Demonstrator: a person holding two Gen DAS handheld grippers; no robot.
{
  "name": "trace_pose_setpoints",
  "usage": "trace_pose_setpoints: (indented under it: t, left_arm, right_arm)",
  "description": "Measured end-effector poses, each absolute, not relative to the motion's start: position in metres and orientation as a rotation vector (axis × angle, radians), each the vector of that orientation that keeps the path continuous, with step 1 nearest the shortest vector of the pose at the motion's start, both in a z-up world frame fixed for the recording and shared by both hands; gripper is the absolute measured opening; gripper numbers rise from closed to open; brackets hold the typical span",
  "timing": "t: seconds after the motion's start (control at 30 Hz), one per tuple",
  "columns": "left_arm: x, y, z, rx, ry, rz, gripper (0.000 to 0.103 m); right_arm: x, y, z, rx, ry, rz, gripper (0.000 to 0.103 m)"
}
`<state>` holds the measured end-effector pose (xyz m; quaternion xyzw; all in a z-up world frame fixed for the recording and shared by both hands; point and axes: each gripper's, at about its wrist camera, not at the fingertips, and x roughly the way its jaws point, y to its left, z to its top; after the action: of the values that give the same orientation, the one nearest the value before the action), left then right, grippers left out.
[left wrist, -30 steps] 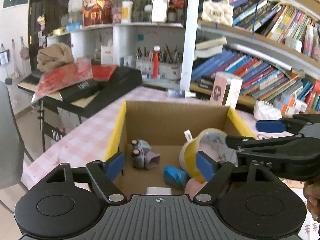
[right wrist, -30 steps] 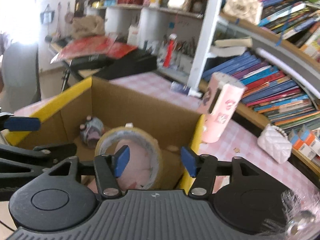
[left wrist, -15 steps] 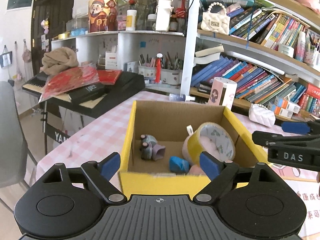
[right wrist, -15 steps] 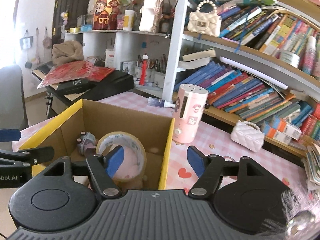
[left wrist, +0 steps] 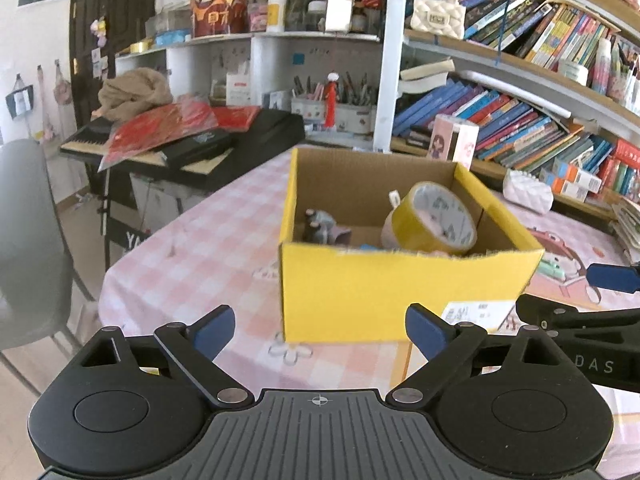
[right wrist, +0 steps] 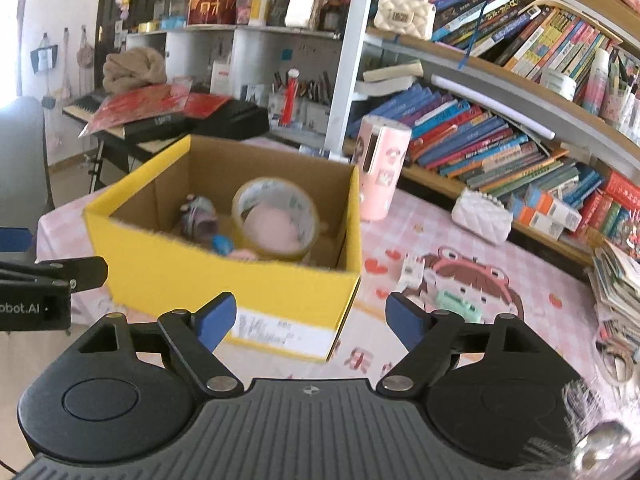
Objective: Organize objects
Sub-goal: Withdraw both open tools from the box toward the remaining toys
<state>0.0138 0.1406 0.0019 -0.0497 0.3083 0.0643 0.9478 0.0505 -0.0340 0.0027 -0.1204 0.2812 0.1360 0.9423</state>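
Yellow cardboard box [left wrist: 400, 292] sits on the table [left wrist: 208, 256] with a pink checked cloth, open top. Inside the box: a roll of tape [left wrist: 434, 220] leaning upright toward the right side, a small grey-purple toy [left wrist: 320, 228] at the left, a blue item [right wrist: 222, 245] near the front wall, and something pink [right wrist: 272, 226] showing through the tape's hole. White label [right wrist: 280, 330] on the box's front face, low down.

Left gripper [left wrist: 320, 330] is in front of the box, on the near side, jaws spread wide and nothing between them; they have just been opening further. Right gripper [right wrist: 308, 320] is also in front of the box, toward its right corner, jaws released and empty, likewise just been opening. Neither touches the box.

Right of the box on the table: a pink cylinder [right wrist: 380, 168] standing upright just behind the box's far right corner, a white quilted purse [right wrist: 482, 216] further right by the bookshelf [right wrist: 500, 140], and a small mint-green thing [right wrist: 458, 306] on a cartoon mat [right wrist: 472, 280]. Left of the box, off the table, a black keyboard [left wrist: 224, 140] with red packets [left wrist: 160, 128] on it. Grey chair [left wrist: 28, 240] at far left.
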Motion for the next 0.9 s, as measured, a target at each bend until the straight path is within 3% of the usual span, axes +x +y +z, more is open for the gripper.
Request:
trace_pose_setpoints:
  t: [0.9]
  left_arm:
    - [-0.028, 0.110, -0.016, -0.021, 0.733, -0.007, 0.095]
  right_arm:
    - [-0.012, -0.057, -0.019, -0.207, 0.660, 0.154, 0.087]
